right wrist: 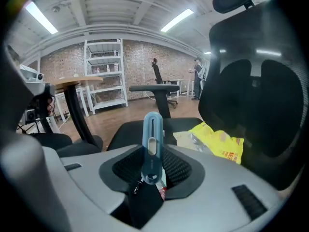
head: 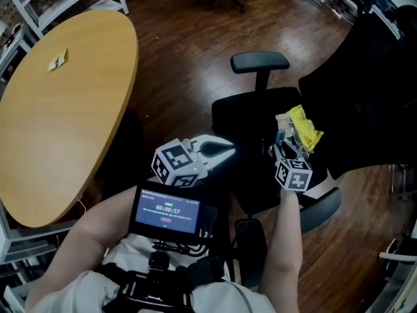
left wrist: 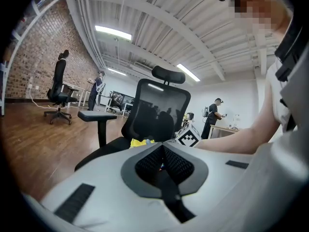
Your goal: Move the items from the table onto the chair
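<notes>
Right gripper (right wrist: 153, 174) jaws clamped on the lower end of a blue utility cutter (right wrist: 152, 134), which sticks out past them, with the chair seat (right wrist: 128, 129) just beyond. Probably light, stiff, slick plastic; grip the mid-body, clear of the slider. Left gripper (left wrist: 164, 166) jaws together, empty.

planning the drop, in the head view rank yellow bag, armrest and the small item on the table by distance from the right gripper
1. yellow bag, on the seat, right beside the right gripper
2. armrest, beyond it, higher in view
3. small item, far left on the table
</notes>
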